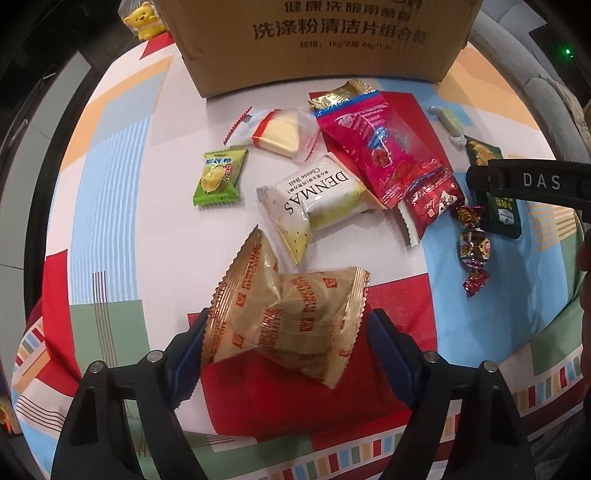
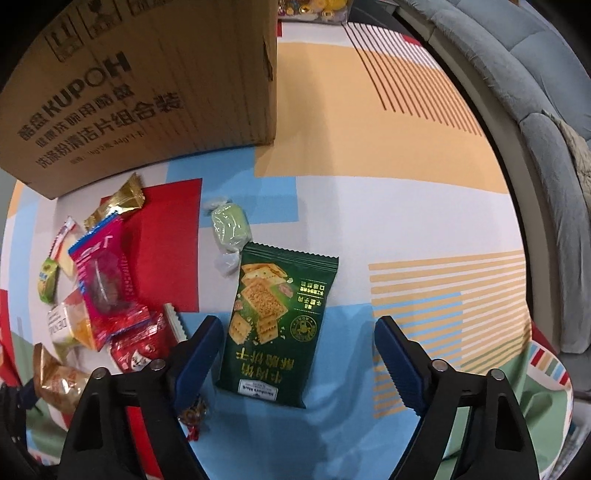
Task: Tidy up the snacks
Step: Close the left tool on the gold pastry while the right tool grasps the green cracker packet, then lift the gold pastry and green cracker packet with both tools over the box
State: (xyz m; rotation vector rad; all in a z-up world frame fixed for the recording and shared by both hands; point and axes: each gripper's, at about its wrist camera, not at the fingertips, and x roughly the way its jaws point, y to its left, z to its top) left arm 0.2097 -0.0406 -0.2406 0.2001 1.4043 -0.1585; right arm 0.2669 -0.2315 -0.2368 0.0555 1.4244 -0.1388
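A: Anything in the left wrist view missing from the right one?

B: Plenty. Shows the left gripper (image 1: 290, 317) at bottom centre, jaws apart around a golden biscuit packet (image 1: 295, 295) on a red patch of the tabletop (image 1: 155, 206). Left pad touching the packet's crimped edge, right pad just beside the other edge, no squeeze visible. Also catches a yellow bear toy (image 1: 144, 20) at upper left, next to the cardboard box (image 1: 314, 44).

A: And only in the right wrist view?

B: Gives the whole dark green cracker packet (image 2: 275, 321), flat on a blue patch at bottom centre, between the jaws of the right gripper (image 2: 298, 325). Standing wide, with a clear gap on the right side and the left pad just beside the packet. Half hidden behind that gripper's black arm in the left view. Adds a grey sofa (image 2: 546, 147) along the right edge.

A: Count?

B: One box, one toy. Ten snacks, one of each:
- golden packet
- dark green packet
- white packet (image 1: 317, 199)
- small light green packet (image 1: 218, 177)
- clear packet with a wedge of cake (image 1: 280, 133)
- long pink packet (image 1: 380, 147)
- gold wrapper (image 1: 340, 96) tucked under the pink one
- small red packet (image 1: 432, 206)
- foil twist candy (image 1: 472, 243)
- pale green candy (image 2: 229, 230)

Clustered mid-frame, below the box.
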